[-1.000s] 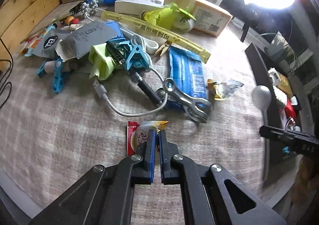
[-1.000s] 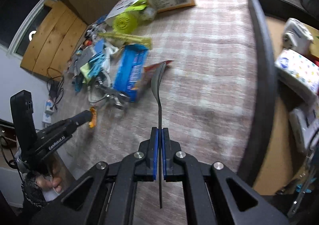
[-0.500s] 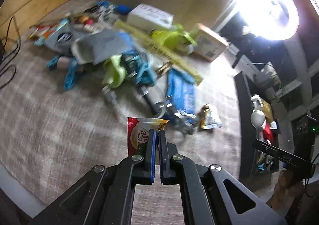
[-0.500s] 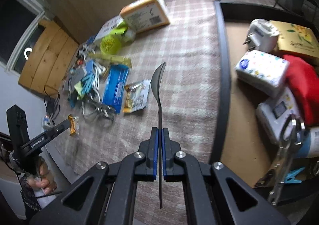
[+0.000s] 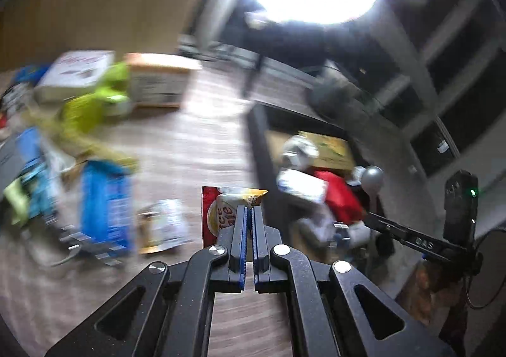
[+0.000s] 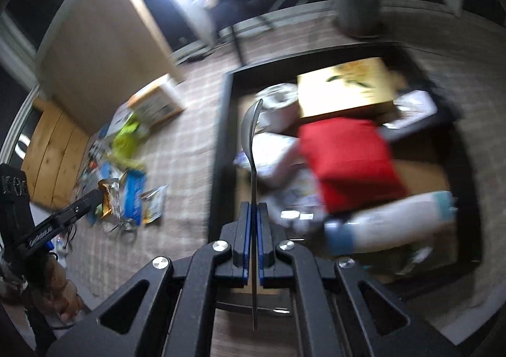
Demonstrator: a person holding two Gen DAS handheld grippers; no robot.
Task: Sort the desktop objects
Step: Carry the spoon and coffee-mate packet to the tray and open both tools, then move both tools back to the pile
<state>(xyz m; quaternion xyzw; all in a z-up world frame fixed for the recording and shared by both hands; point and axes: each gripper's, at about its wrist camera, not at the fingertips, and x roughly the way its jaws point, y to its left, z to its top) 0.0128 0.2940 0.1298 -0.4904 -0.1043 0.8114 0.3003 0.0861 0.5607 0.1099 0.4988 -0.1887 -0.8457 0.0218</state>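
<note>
My left gripper (image 5: 249,210) is shut on a red and yellow coffee sachet (image 5: 218,214), held up in the air over the checked tablecloth, left of the black tray's rim (image 5: 257,148). My right gripper (image 6: 253,208) is shut on the handle of a metal spoon (image 6: 251,132), whose bowl hangs above the black tray (image 6: 221,135). In the left wrist view the spoon's bowl (image 5: 373,178) and the right gripper's arm (image 5: 420,243) show at the right. In the right wrist view the left gripper (image 6: 101,197) with the sachet shows at the left.
The tray holds a red pouch (image 6: 348,161), a yellow box (image 6: 344,91), a tissue pack (image 5: 302,186) and white items. On the cloth lie a blue packet (image 5: 106,202), a silver snack wrapper (image 5: 164,227), a green fan (image 5: 88,107), two cartons (image 5: 158,82) and a clutter of clips and cables.
Both grippers have risen and swung right towards the tray. The sachet stays in the left one, the spoon in the right, and the spoon now hangs over the tray's contents.
</note>
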